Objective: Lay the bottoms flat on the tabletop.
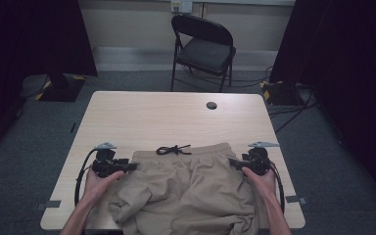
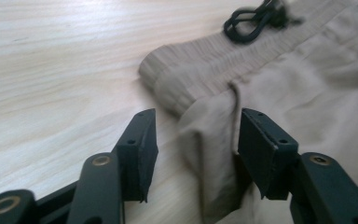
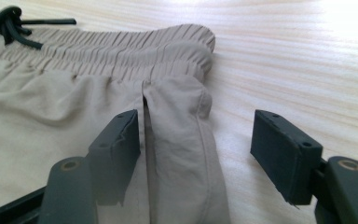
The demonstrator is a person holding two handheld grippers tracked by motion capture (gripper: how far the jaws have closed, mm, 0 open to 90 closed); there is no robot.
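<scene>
Beige shorts (image 1: 191, 188) lie on the near half of the light wood table (image 1: 142, 117), waistband toward the far side, legs bunched and rumpled toward the near edge, where the fabric reaches the table's rim. A black drawstring (image 1: 173, 149), knotted, rests on the bare wood just beyond the middle of the waistband. Left gripper (image 1: 131, 167), held in the person's left hand (image 1: 97, 183), sits at the left end of the waistband, pointing right toward the cloth. In the left gripper view its jaws stand apart, with the side seam fold of the shorts (image 2: 214, 154) lying between them; the right-side pad is at the fabric, the left-side pad stands clear of it over bare wood, so nothing is pinched. Right gripper (image 1: 233, 162), in the right hand (image 1: 262, 180), sits at the right end of the waistband, pointing left. In the right gripper view its jaws are spread wide; the side seam strip of the shorts (image 3: 182, 154) lies between them, close to the left-side pad, the other pad well off over the table surface. No grip on the cloth on either side. A black folding chair (image 1: 203, 49) stands on the floor beyond the far edge of the table.
</scene>
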